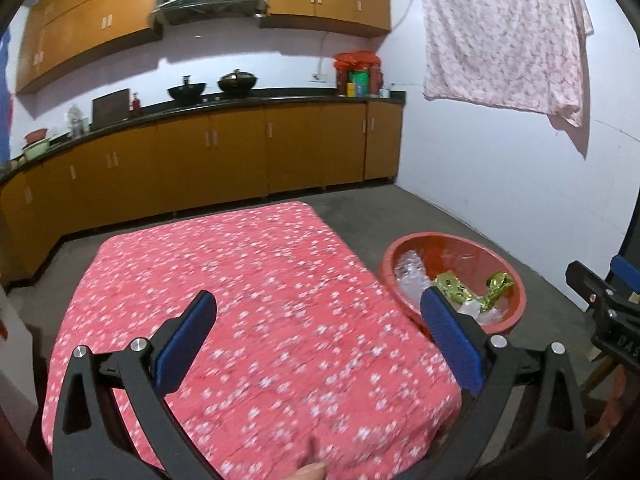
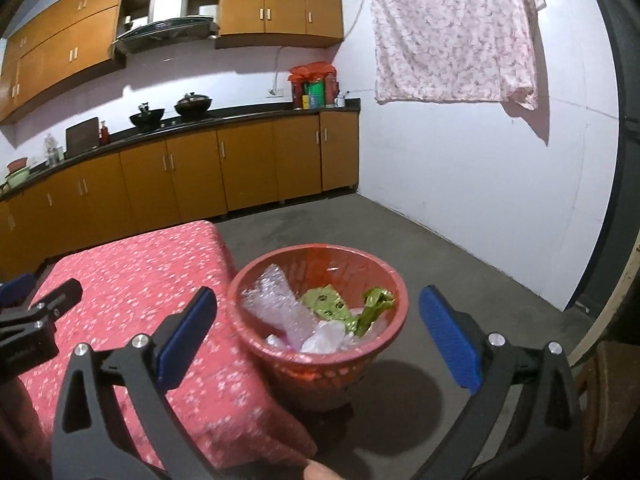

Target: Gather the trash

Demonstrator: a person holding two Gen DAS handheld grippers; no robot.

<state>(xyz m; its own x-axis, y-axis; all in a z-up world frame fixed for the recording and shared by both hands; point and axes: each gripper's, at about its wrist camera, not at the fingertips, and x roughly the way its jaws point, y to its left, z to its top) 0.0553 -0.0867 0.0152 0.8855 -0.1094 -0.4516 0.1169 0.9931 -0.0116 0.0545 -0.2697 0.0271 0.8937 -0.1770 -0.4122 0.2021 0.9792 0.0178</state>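
The red perforated plastic waste basket (image 2: 320, 364) stands on the floor just beside the desk under a red flowered cloth (image 1: 248, 280) — it holds clear plastic wrap (image 2: 280, 304) and green foil wrappers (image 2: 340, 304). Left gripper (image 1: 318, 322) and right gripper (image 2: 318, 314): fingers spread wide, empty, above desk and basket.

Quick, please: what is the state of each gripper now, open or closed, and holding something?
Left gripper: open, holding nothing, above the red floral tablecloth.
Right gripper: open, holding nothing, near the red trash basket.
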